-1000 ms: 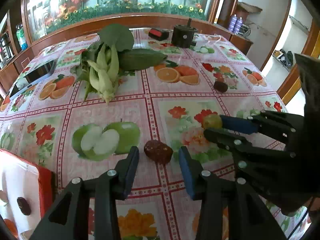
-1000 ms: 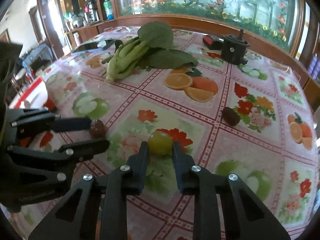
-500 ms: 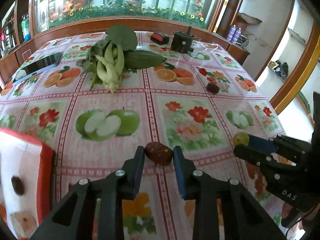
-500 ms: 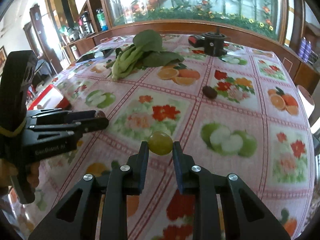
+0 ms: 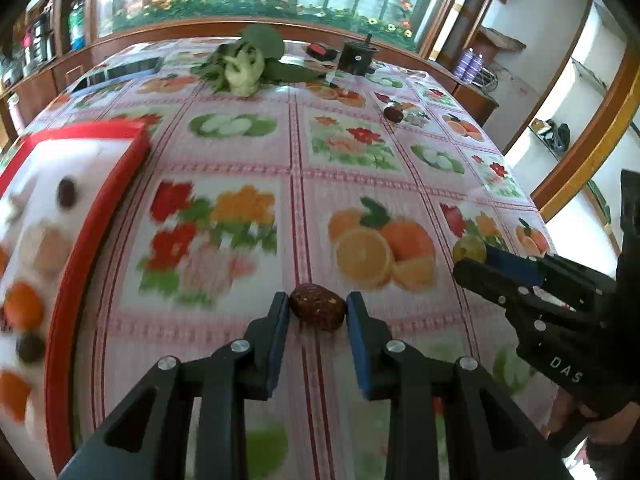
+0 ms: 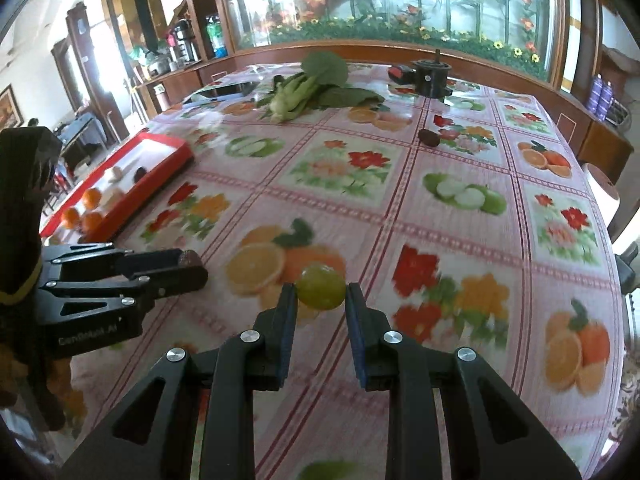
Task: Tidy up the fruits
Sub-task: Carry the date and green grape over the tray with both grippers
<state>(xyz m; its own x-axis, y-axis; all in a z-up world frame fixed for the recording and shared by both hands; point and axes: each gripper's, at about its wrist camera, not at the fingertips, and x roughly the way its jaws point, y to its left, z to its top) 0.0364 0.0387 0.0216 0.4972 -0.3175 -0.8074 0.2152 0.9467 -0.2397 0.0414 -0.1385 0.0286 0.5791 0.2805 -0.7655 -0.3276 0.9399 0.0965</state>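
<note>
My left gripper (image 5: 318, 312) is shut on a dark red-brown date (image 5: 318, 312) and holds it above the fruit-print tablecloth. My right gripper (image 6: 321, 293) is shut on a small green round fruit (image 6: 322, 286), also lifted; the fruit shows in the left wrist view (image 5: 469, 249) at the tip of the right gripper. The left gripper shows in the right wrist view (image 6: 188, 266) with the date at its tip. A red-rimmed white tray (image 5: 100, 208) to the left holds several small oranges and dark fruits; it also shows in the right wrist view (image 6: 160, 178).
Another dark date (image 6: 429, 137) lies on the cloth at the far middle. Leafy greens (image 6: 304, 88), a black round device (image 6: 431, 78) and a dark tablet (image 6: 230, 89) lie at the far side. The table edge curves away on the right.
Both grippers have drawn back toward the near side with their fruits held. The left gripper closed on the date a second ago. The tray now shows larger at the left.
</note>
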